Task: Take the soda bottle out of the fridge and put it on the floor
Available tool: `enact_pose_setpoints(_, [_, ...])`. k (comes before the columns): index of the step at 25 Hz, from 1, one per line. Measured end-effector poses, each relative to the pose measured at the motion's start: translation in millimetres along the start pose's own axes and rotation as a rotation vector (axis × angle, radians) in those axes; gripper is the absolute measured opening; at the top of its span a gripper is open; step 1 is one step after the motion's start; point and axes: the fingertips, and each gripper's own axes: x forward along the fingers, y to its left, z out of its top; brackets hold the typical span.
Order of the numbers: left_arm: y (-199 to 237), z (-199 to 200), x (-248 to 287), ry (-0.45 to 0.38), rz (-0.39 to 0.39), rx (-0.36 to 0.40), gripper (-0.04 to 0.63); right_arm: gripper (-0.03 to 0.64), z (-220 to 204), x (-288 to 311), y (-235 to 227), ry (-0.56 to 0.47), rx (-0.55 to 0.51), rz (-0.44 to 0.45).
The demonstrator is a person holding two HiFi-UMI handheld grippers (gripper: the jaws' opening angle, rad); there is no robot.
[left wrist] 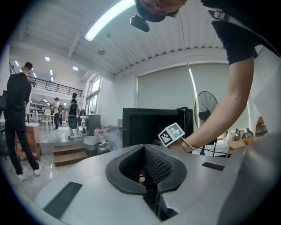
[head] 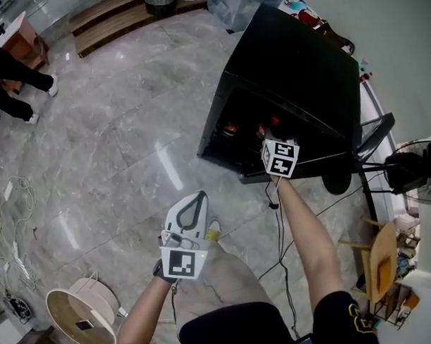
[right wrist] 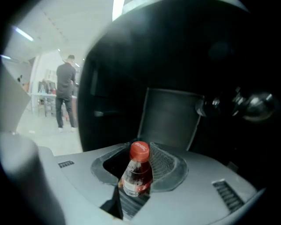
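Head view, looking steeply down.

- One black fridge [head: 296,66] stands on the grey marble floor [head: 123,143] at about 1 o'clock from us, its open front facing 7 o'clock.
- Two grippers in play.
- Our right gripper [right wrist: 142,163] is reached into the fridge mouth. Only its marker cube [head: 280,157] and our forearm show from above.
- In the right gripper view, one soda bottle [right wrist: 137,176] stands upright between the jaws. It has a red cap [right wrist: 139,150], dark drink and a red label.
- The jaws sit at a middling width with the pads against the bottle's sides, so we read it as gripped.
- The bottle is inside the dark fridge interior, not on the floor.
- One shiny metal fitting shows at 3 o'clock in that view; we cannot tell what it is.
- Our left gripper [head: 199,198] hangs over the floor at 6 o'clock, well apart from the fridge. Its tips are together and nothing is held.

Around us:
- one cable reel [head: 83,313] at 8 o'clock
- one standing fan [head: 413,169] at 3 o'clock
- one wooden chair [head: 381,268] at 4 o'clock
- one bystander's legs [head: 14,76] at 10 o'clock

The left gripper view shows three people in the hall: one near [left wrist: 19,118] and two farther back [left wrist: 73,116] [left wrist: 56,110].
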Motion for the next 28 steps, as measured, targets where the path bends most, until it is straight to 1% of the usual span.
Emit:
enact_pose_setpoints(3, [5,0,-14,-0.002,-0.009,0.012,0.017,0.127,15,-36,27,-0.046,0.005,0.069])
enact_pose_setpoints(6, [11,-5,-28,0.008,-0.012,0.004,0.017,0.127,26,-70,58,-0.068,-0.026,0.144])
enact_pose_setpoints(9, [19,-14,-40,0.016,-0.025,0.017,0.017,0.127,27,-96,90,-0.058,-0.061,0.207])
enact_pose_setpoints(12, [31,-25,-54,0.014,-0.014,0.017,0.017,0.127,17,-112,128,-0.022,-0.096,0.282])
enact_pose_setpoints(17, [48,-59,-74,0.041,0.014,-0.015,0.017,0.127,-23,-128,196,0.074,-0.196,0.409])
enact_pose_setpoints(20, [60,-80,-86,0.051,0.024,0.001,0.017,0.127,-52,-134,232,0.139,-0.264,0.478])
enact_pose_setpoints(21, [64,-86,-90,0.053,0.037,-0.015,0.017,0.127,-63,-136,243,0.159,-0.287,0.5])
enact_pose_setpoints(23, [71,-98,-95,0.033,0.09,-0.12,0.017,0.126,-84,-138,261,0.199,-0.335,0.54])
enact_pose_setpoints(24, [73,-103,-97,0.03,0.106,-0.145,0.017,0.126,-95,-139,268,0.221,-0.361,0.559])
enact_pose_setpoints(26, [74,-116,-100,0.062,0.091,-0.091,0.017,0.126,-116,-138,279,0.262,-0.409,0.595])
enact_pose_setpoints(28, [76,-130,-103,0.081,0.088,-0.078,0.017,0.126,-136,-136,289,0.303,-0.437,0.621])
